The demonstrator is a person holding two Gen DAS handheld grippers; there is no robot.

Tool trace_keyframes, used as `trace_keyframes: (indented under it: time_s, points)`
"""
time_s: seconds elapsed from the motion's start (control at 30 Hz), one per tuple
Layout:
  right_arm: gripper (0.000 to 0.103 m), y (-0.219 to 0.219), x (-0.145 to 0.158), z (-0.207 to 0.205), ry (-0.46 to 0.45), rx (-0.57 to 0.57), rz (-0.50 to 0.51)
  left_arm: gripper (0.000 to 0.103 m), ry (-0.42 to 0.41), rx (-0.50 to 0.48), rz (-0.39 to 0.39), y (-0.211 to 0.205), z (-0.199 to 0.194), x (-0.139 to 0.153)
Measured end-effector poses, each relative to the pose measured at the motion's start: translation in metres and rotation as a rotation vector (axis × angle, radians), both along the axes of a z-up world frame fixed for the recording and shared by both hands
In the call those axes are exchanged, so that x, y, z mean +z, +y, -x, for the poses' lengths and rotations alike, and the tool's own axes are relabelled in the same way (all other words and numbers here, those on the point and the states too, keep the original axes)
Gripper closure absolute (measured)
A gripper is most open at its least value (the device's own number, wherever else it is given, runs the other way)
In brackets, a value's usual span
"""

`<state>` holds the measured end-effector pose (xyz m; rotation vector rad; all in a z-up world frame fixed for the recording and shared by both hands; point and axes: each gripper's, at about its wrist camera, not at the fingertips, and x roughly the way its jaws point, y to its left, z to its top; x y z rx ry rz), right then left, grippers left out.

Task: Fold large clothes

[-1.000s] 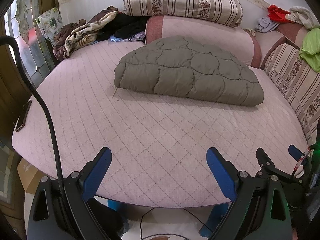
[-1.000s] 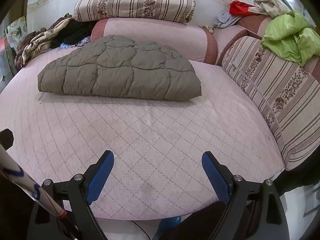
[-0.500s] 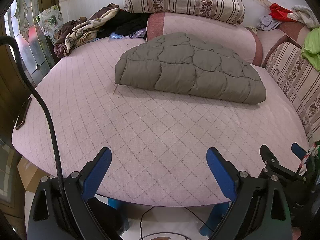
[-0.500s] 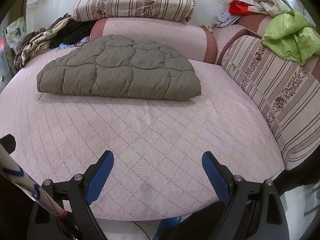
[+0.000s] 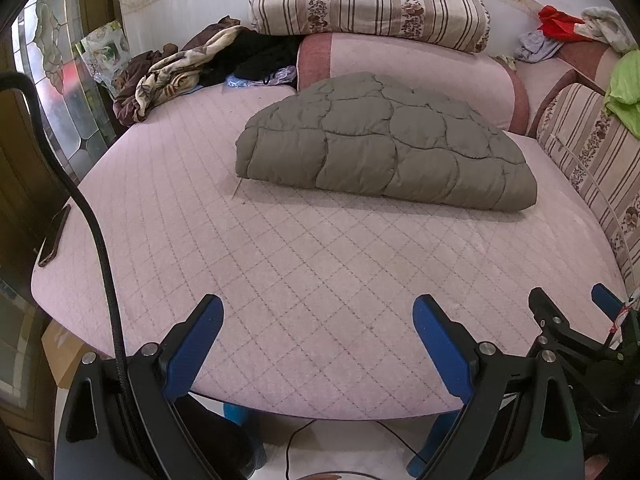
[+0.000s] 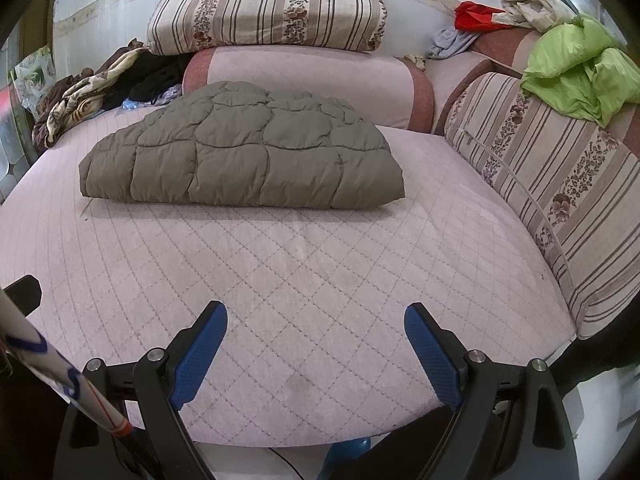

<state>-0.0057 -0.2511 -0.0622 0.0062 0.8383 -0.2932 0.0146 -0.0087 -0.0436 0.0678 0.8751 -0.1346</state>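
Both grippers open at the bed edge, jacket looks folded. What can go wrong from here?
1. The puffy jacket may spring open if it is grabbed by one layer only.
2. The left gripper trails a black cable that could snag on a reach in.
3. A phone lies at the edge of the bed; a sweep could knock it off.

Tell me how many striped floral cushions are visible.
2: one lies on top of the pink bolster at the back; another lines the bed's right side. Others may be hidden.
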Motion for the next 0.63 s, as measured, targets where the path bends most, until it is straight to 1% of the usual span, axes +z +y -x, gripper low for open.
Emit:
trace_keyframes:
  time_s: [0.17,0.37,0.63]
  points:
    - [0.01,0.001,0.0,-0.001,0.008,0.001,0.007,0.008,-0.004,0.004,-0.001,0.0,0.001,0.0]
    - [0.01,0.005,0.004,-0.003,0.007,0.013,0.023,0.008,-0.008,0.031,0.0,0.01,-0.006,0.002]
    - [0.009,0.013,0.004,-0.008,0.025,0.036,0.011,0.008,-0.003,0.047,0.002,0.015,-0.01,-0.003]
